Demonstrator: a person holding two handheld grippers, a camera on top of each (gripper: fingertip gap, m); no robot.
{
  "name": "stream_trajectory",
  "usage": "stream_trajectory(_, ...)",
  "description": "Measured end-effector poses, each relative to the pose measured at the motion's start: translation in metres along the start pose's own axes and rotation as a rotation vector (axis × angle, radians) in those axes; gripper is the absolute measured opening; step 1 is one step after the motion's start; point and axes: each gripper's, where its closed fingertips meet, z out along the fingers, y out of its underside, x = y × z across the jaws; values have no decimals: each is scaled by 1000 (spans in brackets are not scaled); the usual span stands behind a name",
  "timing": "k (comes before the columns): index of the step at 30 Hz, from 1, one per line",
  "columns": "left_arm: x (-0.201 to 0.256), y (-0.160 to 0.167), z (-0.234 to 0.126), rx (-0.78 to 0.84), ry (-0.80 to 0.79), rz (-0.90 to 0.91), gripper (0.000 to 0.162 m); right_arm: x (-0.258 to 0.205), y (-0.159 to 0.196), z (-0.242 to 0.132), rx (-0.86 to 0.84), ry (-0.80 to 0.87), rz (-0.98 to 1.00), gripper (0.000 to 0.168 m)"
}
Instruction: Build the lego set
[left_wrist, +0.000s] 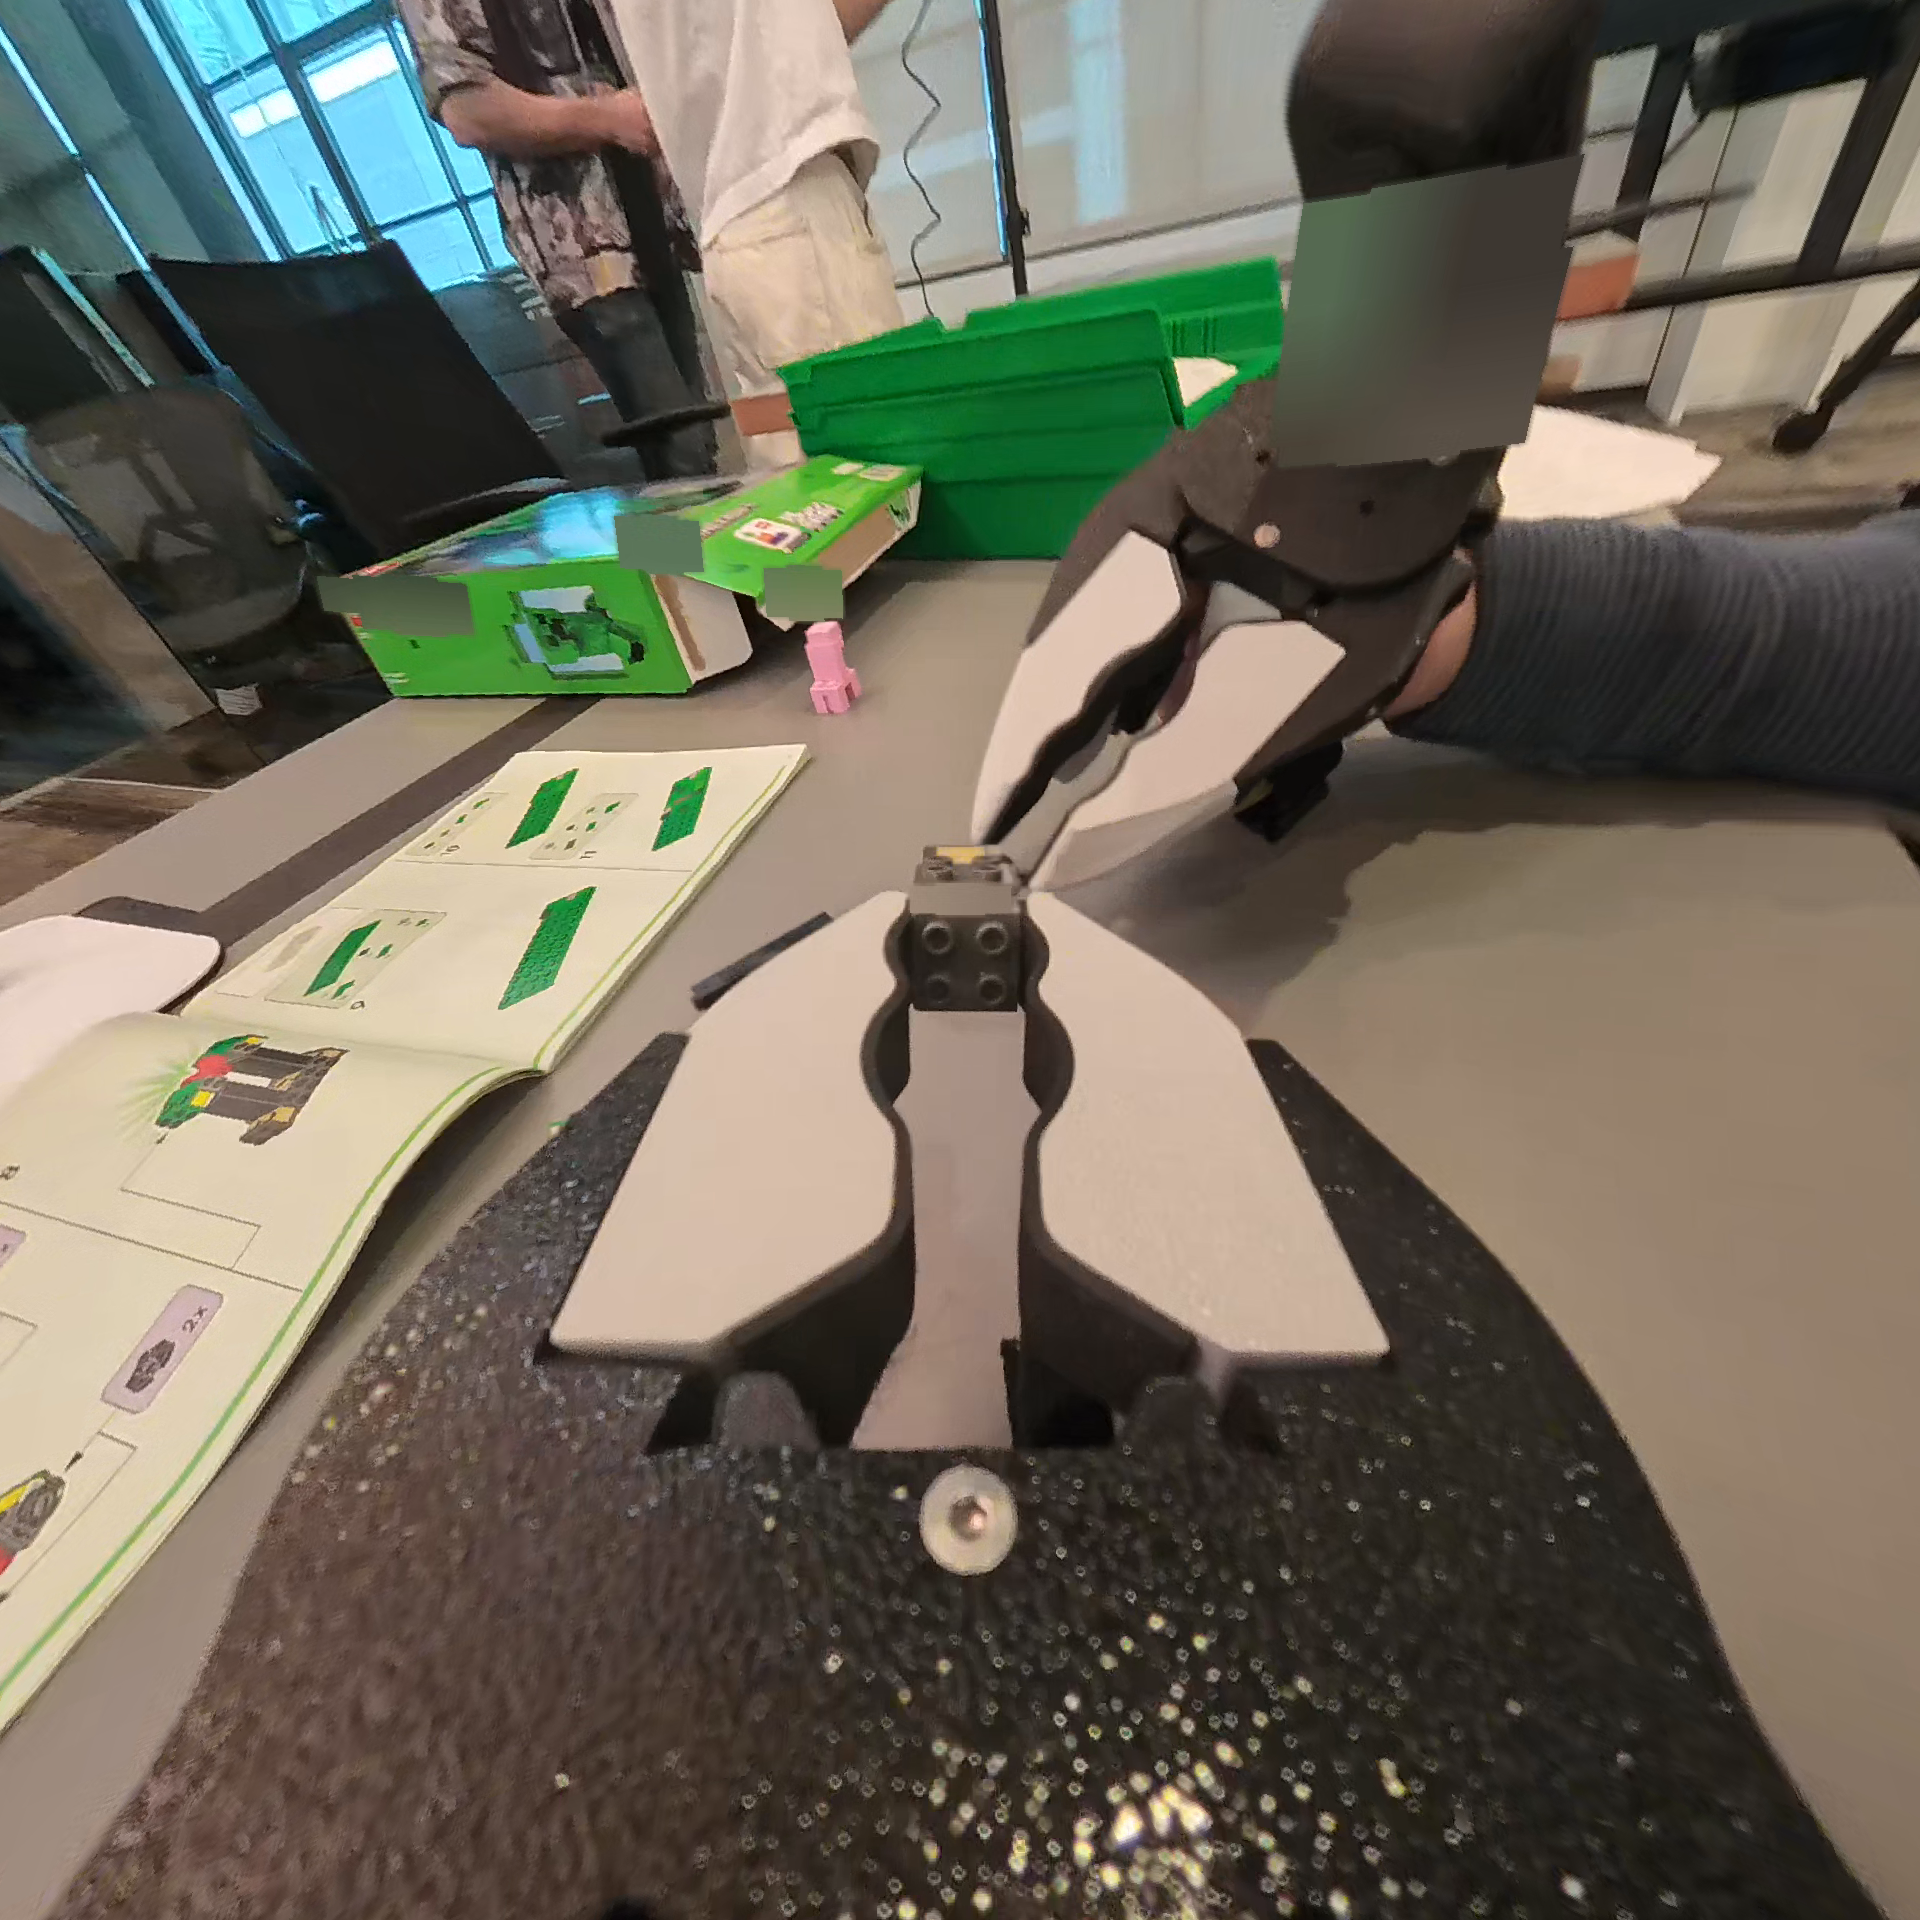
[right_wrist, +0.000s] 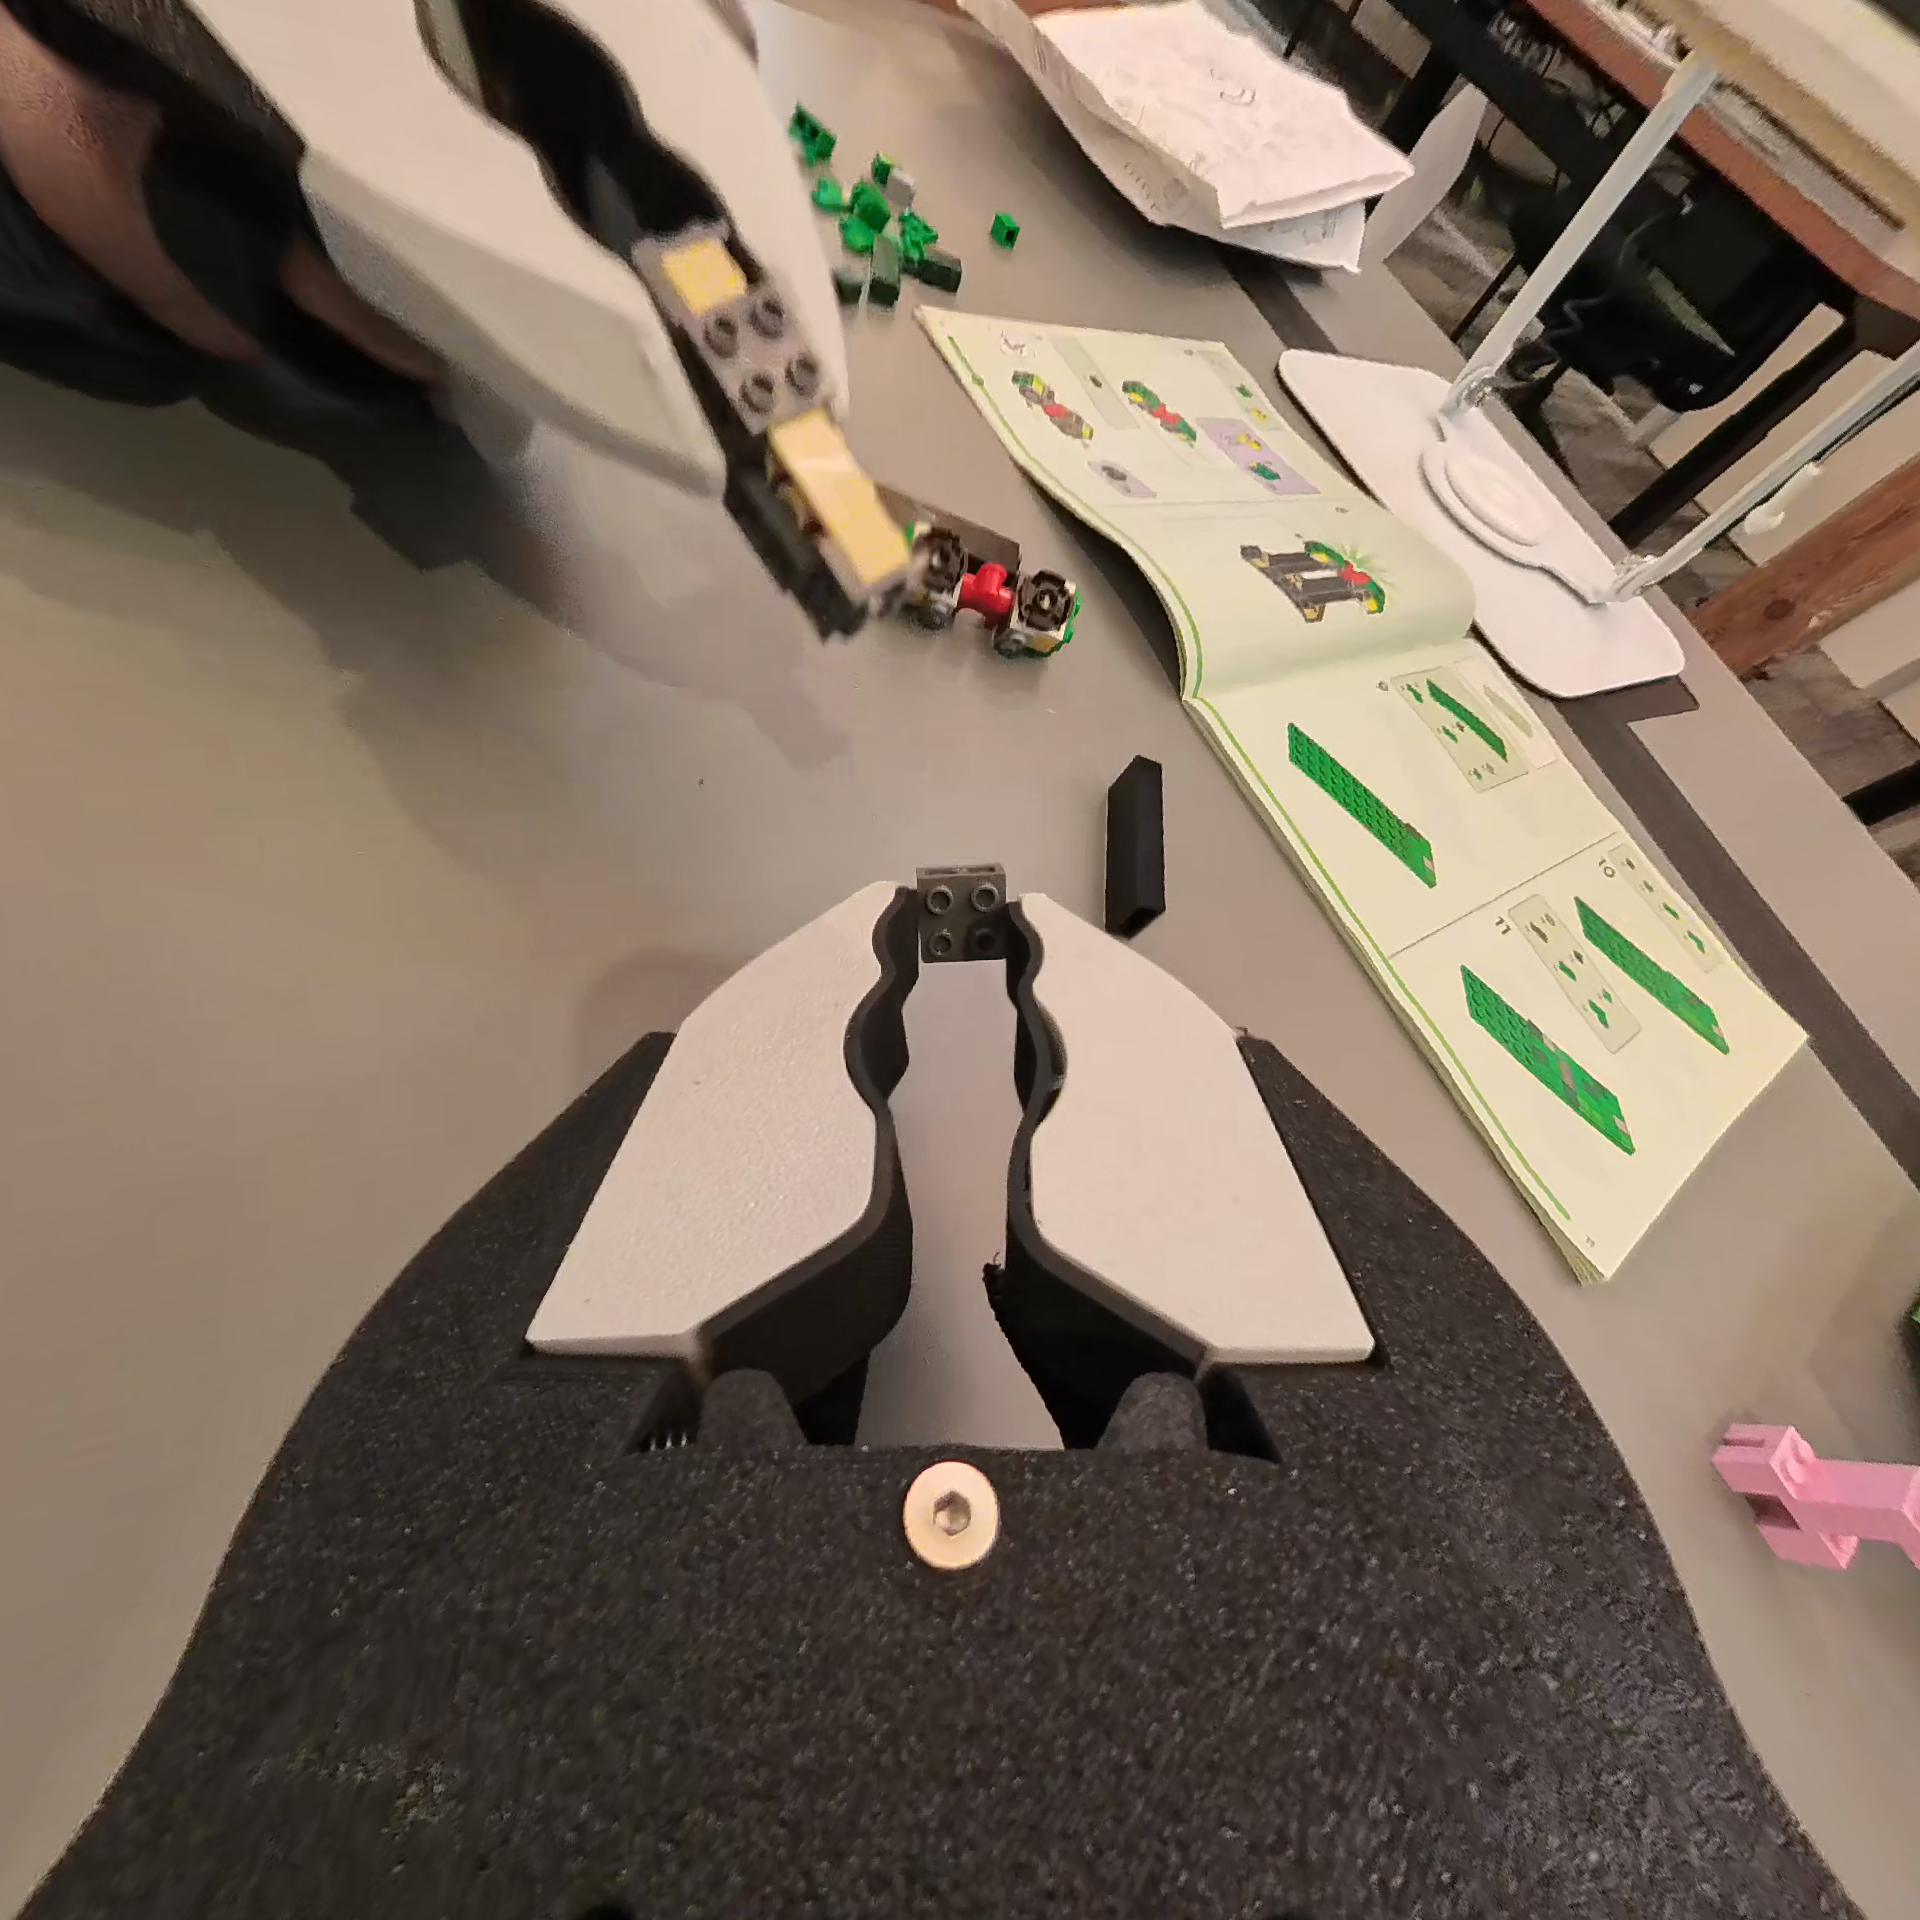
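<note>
Grey surface (right_wrist: 312, 831) w/ open booklet (right_wrist: 1455, 831). Left gripper (left_wrist: 966, 935) clamps grey-yellow assembly (left_wrist: 964, 935); right gripper (right_wrist: 961, 920) pinches small grey brick (right_wrist: 961, 920), both left of booklet.

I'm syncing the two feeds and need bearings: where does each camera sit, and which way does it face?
Left wrist view: on the left gripper, facing across the table at the right gripper; a sleeve shows.
Right wrist view: on the right gripper, facing back at the left gripper.
Shared: instruction booklet, pink figure.
</note>
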Motion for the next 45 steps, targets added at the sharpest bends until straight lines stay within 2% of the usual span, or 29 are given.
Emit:
stream_trajectory(7, -6, -7, -5, 63, 13, -97, 16, 2, 19, -5, -97, -25, -4, 16)
stream_trajectory(13, -20, -17, -12, 163, -18, -242, 16, 12, -9, -8, 35, 38, 98, 15)
stream_trajectory(17, -24, -30, -18, 268, 41, -439, 17, 9, -27, -8, 94, 79, 29, 16)
stream_trajectory(20, -24, -40, -23, 301, 178, -651, 16, 6, -34, -12, 117, 110, -81, 16)
stream_trajectory(22, -22, -41, -25, 254, 293, -798, 16, 4, -44, -17, 176, 106, -107, 16)
stream_trajectory(25, -6, -31, -23, 69, 487, -988, 16, -3, -61, -28, 278, 33, -138, 15)
stream_trajectory(29, 19, -24, -26, -149, 737, -1074, 16, -29, -82, -43, 420, -188, -176, 15)
stream_trajectory(33, 38, -21, -29, -298, 1011, -1165, 16, -46, -76, -39, 431, -358, -231, 15)
stream_trajectory(37, 54, -6, -27, -441, 1137, -1192, 16, -57, -67, -33, 478, -459, -211, 15)
stream_trajectory(45, 63, 5, -41, -621, 1308, -1126, 16, -69, -57, -31, 555, -504, -197, 15)
